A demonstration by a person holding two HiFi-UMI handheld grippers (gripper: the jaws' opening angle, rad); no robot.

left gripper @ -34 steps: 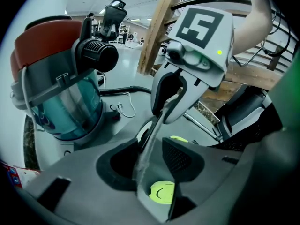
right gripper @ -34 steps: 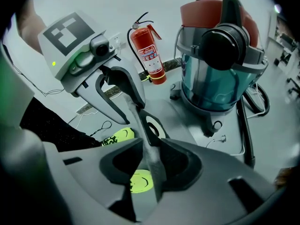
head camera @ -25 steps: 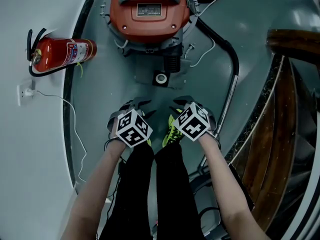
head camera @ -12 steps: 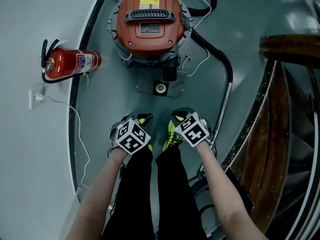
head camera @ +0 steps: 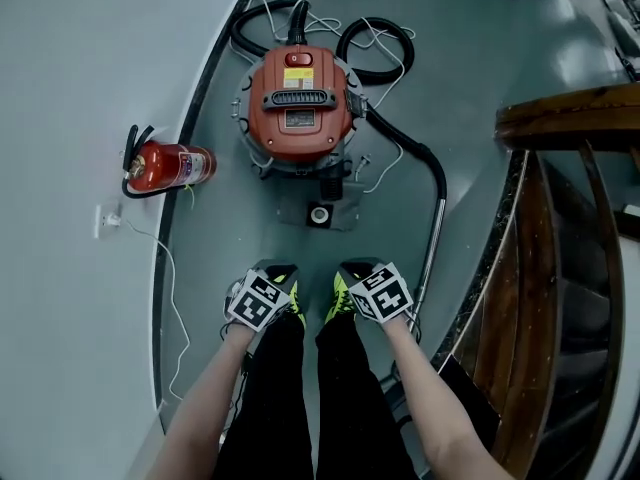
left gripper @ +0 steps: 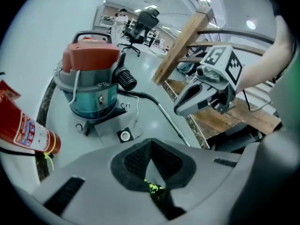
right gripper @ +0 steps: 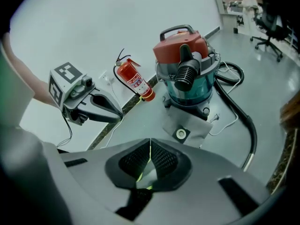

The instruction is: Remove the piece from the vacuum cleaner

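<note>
The vacuum cleaner (head camera: 300, 108) has a red lid and a teal drum (left gripper: 89, 90), and stands on the grey floor ahead of my feet. Its black hose (head camera: 410, 158) runs to a metal wand (head camera: 432, 243) on the right. A flat grey piece with a white ring (head camera: 320, 213) lies on the floor at its front, also seen as the grey piece (right gripper: 180, 134). My left gripper (head camera: 270, 276) and right gripper (head camera: 358, 270) hang side by side over my shoes, well short of the vacuum. Both are shut with nothing between the jaws: left gripper (left gripper: 151, 146), right gripper (right gripper: 150, 146).
A red fire extinguisher (head camera: 165, 166) lies on the floor left of the vacuum, by the curved white wall. A wall socket with a thin cable (head camera: 105, 220) sits lower left. A wooden stair railing (head camera: 560, 268) fills the right side. Office chairs (left gripper: 145, 20) stand far behind.
Both grippers' jaws have gone from open to shut. The head view has pulled back, so the vacuum and the grippers look smaller and farther off.
</note>
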